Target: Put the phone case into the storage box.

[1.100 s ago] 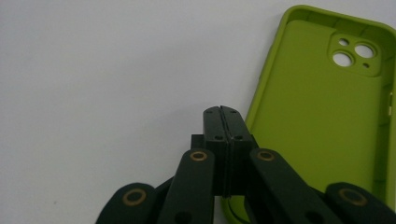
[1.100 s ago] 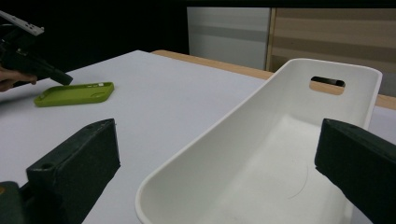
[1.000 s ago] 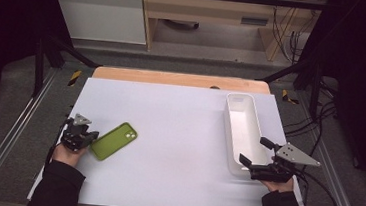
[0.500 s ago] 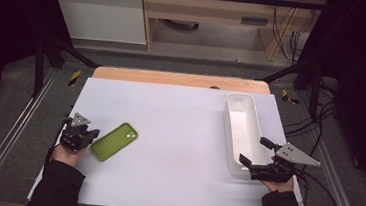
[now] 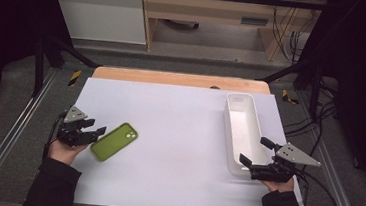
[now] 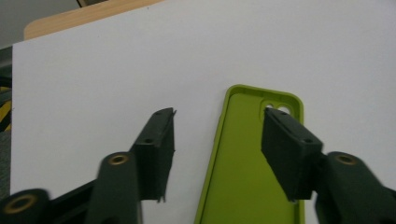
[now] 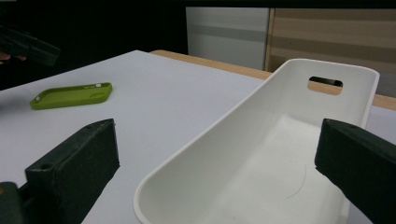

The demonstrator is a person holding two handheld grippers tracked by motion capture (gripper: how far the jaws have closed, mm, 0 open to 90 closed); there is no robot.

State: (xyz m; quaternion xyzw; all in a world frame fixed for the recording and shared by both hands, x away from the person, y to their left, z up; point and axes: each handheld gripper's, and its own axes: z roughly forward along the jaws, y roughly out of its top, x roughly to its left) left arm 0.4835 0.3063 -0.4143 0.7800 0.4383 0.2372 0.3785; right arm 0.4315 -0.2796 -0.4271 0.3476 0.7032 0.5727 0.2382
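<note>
A green phone case [image 5: 114, 141] lies hollow side up on the white table top [image 5: 178, 132], at the left. My left gripper [image 5: 95, 131] hovers just above the case's near end. Its jaws have just been opening and now stand open. In the left gripper view the left gripper [image 6: 219, 116] straddles the long left edge of the case [image 6: 247, 172], and neither pad presses on it. My right gripper [image 5: 255, 152] stands open around the near end of a long white tray [image 5: 230, 118]. The tray [image 7: 289, 140] is empty between the jaws of the right gripper [image 7: 217, 140].
The table's wooden far edge [image 5: 180, 79] runs behind the white top. Metal frame rails [image 5: 12, 138] flank the table on both sides. Cables [image 5: 323, 195] trail at the right. In the right gripper view the case [image 7: 70, 95] and the left gripper [image 7: 28, 46] show far left.
The left gripper's jaws have opened and the hand has lifted a little. The green case lies where it was. The right gripper has not moved.
</note>
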